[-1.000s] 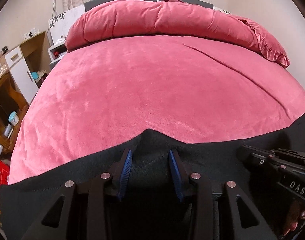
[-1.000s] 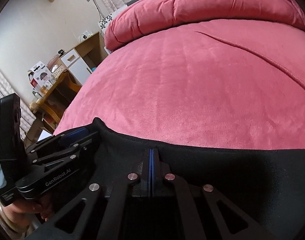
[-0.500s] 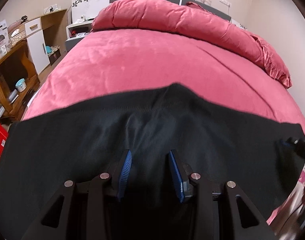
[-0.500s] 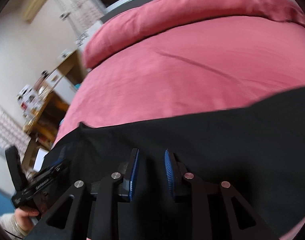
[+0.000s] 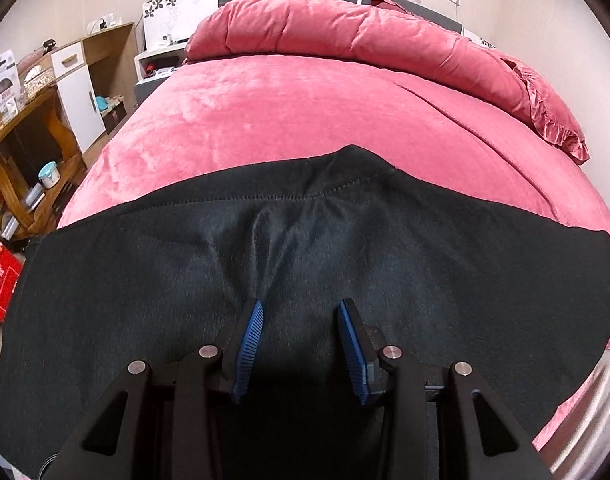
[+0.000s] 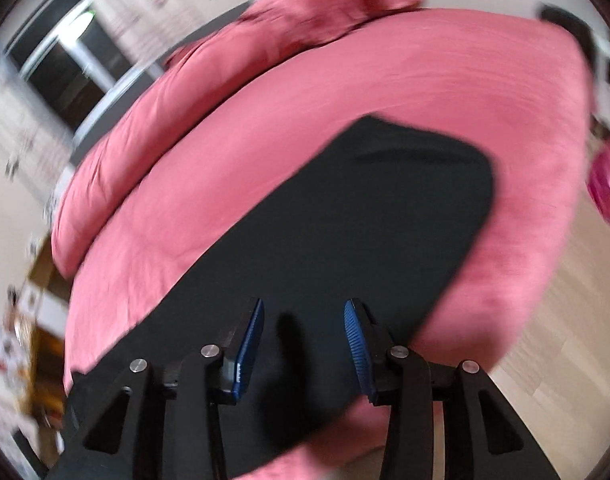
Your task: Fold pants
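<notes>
The black pants (image 5: 305, 264) lie spread flat across the near part of the pink bed (image 5: 305, 120). A stitched hem runs along their far edge, with a small peak in the middle. My left gripper (image 5: 301, 312) is open just above the fabric, holding nothing. In the blurred right wrist view the pants (image 6: 365, 220) lie as a long black strip reaching toward the bed's right edge. My right gripper (image 6: 303, 316) is open above them, holding nothing.
A rolled pink duvet (image 5: 365, 36) lies along the head of the bed. A wooden desk and white cabinet (image 5: 45, 112) stand to the left. Light wood floor (image 6: 565, 300) lies beyond the bed's right edge. A pink object (image 6: 609, 188) is at the far right.
Both grippers let go of the pants and pulled back; the right one went from shut to open. The pants now lie flat on the bed. The right gripper swings fast to the right.
</notes>
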Available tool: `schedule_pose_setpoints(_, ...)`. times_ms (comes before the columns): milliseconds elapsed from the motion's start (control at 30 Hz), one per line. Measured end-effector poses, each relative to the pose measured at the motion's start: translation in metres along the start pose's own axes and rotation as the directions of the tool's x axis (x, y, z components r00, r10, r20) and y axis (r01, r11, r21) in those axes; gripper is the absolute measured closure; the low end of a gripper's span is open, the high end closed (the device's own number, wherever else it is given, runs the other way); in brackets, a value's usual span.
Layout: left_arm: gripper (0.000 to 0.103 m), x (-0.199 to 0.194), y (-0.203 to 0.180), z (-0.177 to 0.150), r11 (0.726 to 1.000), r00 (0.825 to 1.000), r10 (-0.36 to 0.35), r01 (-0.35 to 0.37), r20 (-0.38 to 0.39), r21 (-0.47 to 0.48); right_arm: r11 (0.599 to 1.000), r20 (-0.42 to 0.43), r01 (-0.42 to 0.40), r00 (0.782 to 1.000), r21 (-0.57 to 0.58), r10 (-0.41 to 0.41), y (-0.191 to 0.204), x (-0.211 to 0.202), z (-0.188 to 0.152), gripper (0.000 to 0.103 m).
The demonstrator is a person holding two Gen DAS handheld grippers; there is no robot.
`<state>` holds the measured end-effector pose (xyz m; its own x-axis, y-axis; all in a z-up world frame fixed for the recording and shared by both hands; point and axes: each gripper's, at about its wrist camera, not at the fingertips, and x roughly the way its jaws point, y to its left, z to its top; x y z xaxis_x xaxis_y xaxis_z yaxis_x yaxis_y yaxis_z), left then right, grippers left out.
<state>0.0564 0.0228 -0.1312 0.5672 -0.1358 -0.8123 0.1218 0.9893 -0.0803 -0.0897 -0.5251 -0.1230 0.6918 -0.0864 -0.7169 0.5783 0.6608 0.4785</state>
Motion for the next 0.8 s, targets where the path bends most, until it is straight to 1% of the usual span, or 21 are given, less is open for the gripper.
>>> schedule_pose_setpoints(100,0.063,0.001,0.002,0.003,1.000,1.000,-0.006,0.006,-0.009,-0.020,0.997,0.031,0.000,1.000,0.077,-0.003,-0.029,-0.008,0.007,0.060)
schedule_pose_setpoints(133,0.063,0.000,0.002,0.003,1.000,1.000,-0.006,0.006,-0.011,-0.026,0.996,0.037,-0.002,0.999,0.091,-0.001,-0.032,-0.007,0.008,0.060)
schedule_pose_setpoints(200,0.063,-0.001,0.001,0.003,0.999,1.000,-0.007,0.006,-0.017,-0.033,0.992,0.037,0.017,0.999,0.128,-0.022,-0.046,-0.008,0.011,0.060)
schedule_pose_setpoints(300,0.063,-0.004,0.002,0.002,0.999,1.000,-0.016,0.015,-0.022,-0.045,0.983,0.082,-0.027,0.997,0.182,0.012,-0.061,-0.016,0.009,0.058)
schedule_pose_setpoints(333,0.063,-0.005,0.003,0.001,0.999,1.000,-0.019,0.018,-0.022,-0.044,0.980,0.078,-0.036,0.997,0.194,0.021,-0.066,-0.014,0.009,0.057)
schedule_pose_setpoints(367,0.063,-0.005,0.002,0.000,0.999,1.000,-0.018,0.017,-0.020,-0.043,0.979,0.067,-0.040,0.997,0.199,0.027,-0.069,-0.012,0.008,0.055)
schedule_pose_setpoints(500,0.063,-0.004,-0.001,-0.002,1.000,1.000,-0.002,0.001,-0.020,-0.029,0.974,0.037,-0.075,0.997,0.213,0.069,-0.075,0.007,0.009,0.055)
schedule_pose_setpoints(600,0.063,-0.004,-0.001,-0.001,0.999,1.000,-0.002,0.001,-0.028,-0.035,0.956,0.082,-0.124,0.991,0.267,0.105,-0.079,0.016,0.014,0.055)
schedule_pose_setpoints(700,0.063,-0.003,-0.001,0.000,0.999,0.999,-0.007,0.005,-0.032,-0.046,0.942,0.123,-0.163,0.984,0.294,0.131,-0.083,0.022,0.023,0.055)
schedule_pose_setpoints(800,0.063,-0.003,-0.001,0.001,0.999,0.999,-0.002,0.001,-0.036,-0.043,0.933,0.137,-0.174,0.981,0.315,0.137,-0.084,0.030,0.030,0.057)
